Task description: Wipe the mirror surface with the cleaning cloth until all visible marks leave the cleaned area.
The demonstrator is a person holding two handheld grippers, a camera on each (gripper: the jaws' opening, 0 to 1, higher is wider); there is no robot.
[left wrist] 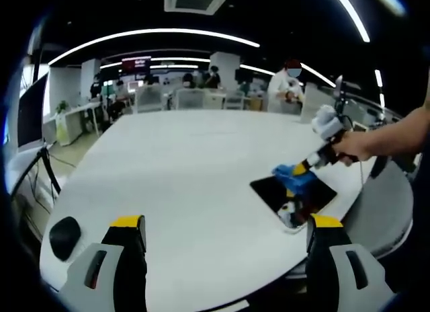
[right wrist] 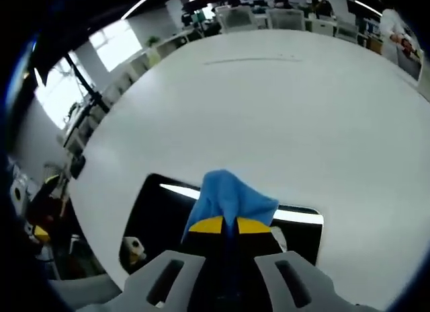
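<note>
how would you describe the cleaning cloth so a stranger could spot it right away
Find the big white table, then the dark flat mirror lying near its edge. The cleaning cloth is the bright blue bunched fabric on the mirror, pinched in the right gripper, the only blue thing there.

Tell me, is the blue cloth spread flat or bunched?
Bunched: the blue cloth rises in folds from the shut right gripper over the mirror.

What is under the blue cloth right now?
The mirror lies under the cloth, flat on the white table. The right tool grips the cloth. Any marks beneath it are covered.
</note>
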